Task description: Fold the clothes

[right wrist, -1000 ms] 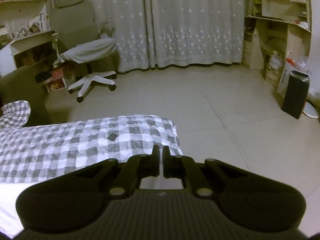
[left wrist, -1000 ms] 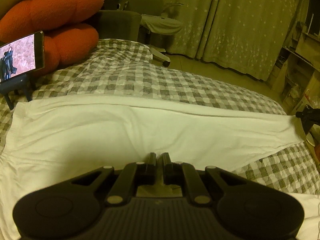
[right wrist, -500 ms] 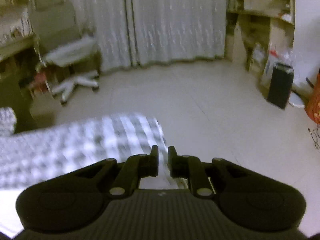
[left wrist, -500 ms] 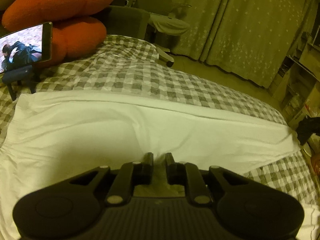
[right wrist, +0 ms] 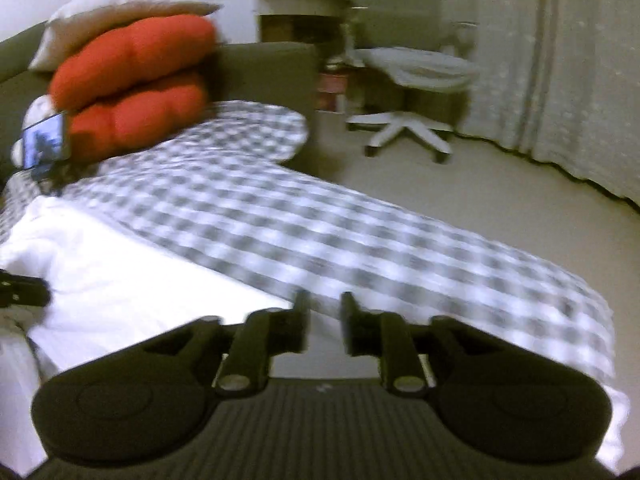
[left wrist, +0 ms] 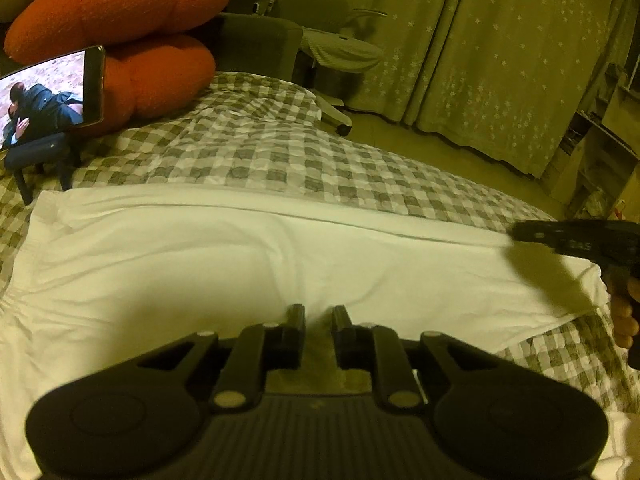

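A long white garment (left wrist: pixel 240 264) lies flat across the checked bedcover (left wrist: pixel 280 160), folded lengthwise into a band. My left gripper (left wrist: pixel 318 314) hovers over its near middle, open by a small gap with nothing between the fingers. In the right wrist view the same white garment (right wrist: pixel 120 288) fills the lower left. My right gripper (right wrist: pixel 324 302) is open above the garment's right end, nothing held. The right gripper also shows at the right edge of the left wrist view (left wrist: pixel 576 240), held by a hand (left wrist: pixel 624 312).
Two red cushions (left wrist: pixel 120 32) are stacked at the bed's head, with a phone on a stand (left wrist: pixel 48 96) playing video in front of them. An office chair (right wrist: pixel 412 80), starred curtains (left wrist: pixel 500 60) and shelves (left wrist: pixel 600 140) surround the bed. Bare floor lies beyond the bed edge.
Both grippers opened from shut and let go of the garment. The right gripper swung left from facing the floor to facing the bed, and now shows in the left wrist view.
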The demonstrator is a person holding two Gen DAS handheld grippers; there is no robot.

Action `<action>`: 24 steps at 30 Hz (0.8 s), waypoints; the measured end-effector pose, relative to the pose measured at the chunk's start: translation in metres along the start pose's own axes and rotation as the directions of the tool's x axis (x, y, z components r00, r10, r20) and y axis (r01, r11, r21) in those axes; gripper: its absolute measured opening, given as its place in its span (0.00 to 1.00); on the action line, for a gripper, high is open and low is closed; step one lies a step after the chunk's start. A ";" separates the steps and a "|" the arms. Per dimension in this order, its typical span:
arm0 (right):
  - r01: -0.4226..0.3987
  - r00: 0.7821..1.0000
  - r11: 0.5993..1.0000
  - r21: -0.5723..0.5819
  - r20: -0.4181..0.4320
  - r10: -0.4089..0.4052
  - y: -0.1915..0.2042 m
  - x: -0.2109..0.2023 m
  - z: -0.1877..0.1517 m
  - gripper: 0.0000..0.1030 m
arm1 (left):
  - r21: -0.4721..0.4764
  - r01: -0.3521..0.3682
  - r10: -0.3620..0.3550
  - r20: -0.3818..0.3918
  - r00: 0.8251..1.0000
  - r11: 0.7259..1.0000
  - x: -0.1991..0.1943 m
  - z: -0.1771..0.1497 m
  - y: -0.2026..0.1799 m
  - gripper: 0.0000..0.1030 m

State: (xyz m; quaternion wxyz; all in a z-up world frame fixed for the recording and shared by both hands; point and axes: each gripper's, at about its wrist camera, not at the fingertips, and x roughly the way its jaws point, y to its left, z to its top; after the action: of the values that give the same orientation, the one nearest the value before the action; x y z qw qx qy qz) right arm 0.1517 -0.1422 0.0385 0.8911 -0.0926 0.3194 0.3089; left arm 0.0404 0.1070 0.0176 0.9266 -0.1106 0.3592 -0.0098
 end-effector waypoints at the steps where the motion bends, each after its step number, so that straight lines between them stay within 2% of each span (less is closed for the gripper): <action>1: -0.021 1.000 1.000 -0.008 -0.012 0.021 0.005 0.006 0.002 0.35 | -0.002 0.003 -0.003 -0.001 1.000 1.000 0.000 0.000 0.001 0.15; 4: -0.040 0.998 0.999 -0.027 -0.051 0.038 0.017 0.021 0.006 0.32 | -0.010 0.010 -0.010 -0.004 1.000 1.000 -0.001 0.000 0.002 0.15; 5: -0.023 0.999 0.999 -0.043 -0.048 0.021 0.021 0.022 0.008 0.13 | -0.012 0.012 -0.012 -0.005 1.000 1.000 -0.001 0.000 0.003 0.15; 6: -0.001 0.999 0.999 -0.050 -0.035 -0.001 0.023 0.021 0.010 0.01 | -0.014 0.015 -0.015 -0.006 1.000 1.000 -0.001 -0.001 0.003 0.15; 10: 0.092 0.995 0.995 -0.038 0.031 -0.091 0.026 0.013 0.020 0.01 | -0.026 0.024 -0.024 -0.010 1.000 0.999 -0.001 -0.001 0.005 0.15; 13: 0.135 0.990 0.989 -0.066 -0.018 -0.137 0.028 0.026 0.014 0.01 | -0.036 0.027 -0.027 -0.012 1.000 0.999 -0.001 0.000 0.006 0.15; 17: 0.162 0.986 0.985 -0.065 -0.033 -0.164 0.032 0.031 0.017 0.04 | -0.041 0.030 -0.030 -0.012 0.999 0.999 -0.002 -0.001 0.006 0.15; 18: 0.146 0.989 0.986 -0.078 -0.028 -0.148 0.037 0.031 0.020 0.13 | -0.050 0.034 -0.035 -0.013 0.999 0.998 -0.002 0.000 0.007 0.15; 19: 0.125 0.992 0.988 -0.096 -0.022 -0.128 0.043 0.030 0.022 0.16 | -0.062 0.038 -0.039 -0.014 0.999 0.997 -0.003 0.001 0.008 0.15; 20: 0.105 0.994 0.988 -0.114 -0.020 -0.108 0.050 0.031 0.024 0.22 | -0.074 0.039 -0.040 -0.011 0.999 0.996 -0.003 0.001 0.010 0.15; 21: 0.085 0.996 0.988 -0.133 -0.020 -0.088 0.057 0.032 0.026 0.32 | -0.086 0.039 -0.039 -0.005 0.999 0.996 -0.004 0.002 0.012 0.15; 22: 0.061 0.998 0.987 -0.146 -0.018 -0.064 0.064 0.035 0.028 0.36 | -0.092 0.033 -0.033 0.004 0.999 0.995 -0.006 0.003 0.013 0.15; 24: 0.006 1.000 0.986 -0.167 -0.023 -0.010 0.077 0.041 0.032 0.37 | -0.085 0.010 -0.008 0.023 1.000 0.996 -0.010 0.003 0.014 0.15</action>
State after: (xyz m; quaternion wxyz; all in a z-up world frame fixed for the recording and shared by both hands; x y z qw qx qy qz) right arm 0.1460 -0.0497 0.0408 0.8776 -0.1718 0.3025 0.3297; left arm 0.0346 0.1222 0.0236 0.9251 -0.1516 0.3482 0.0027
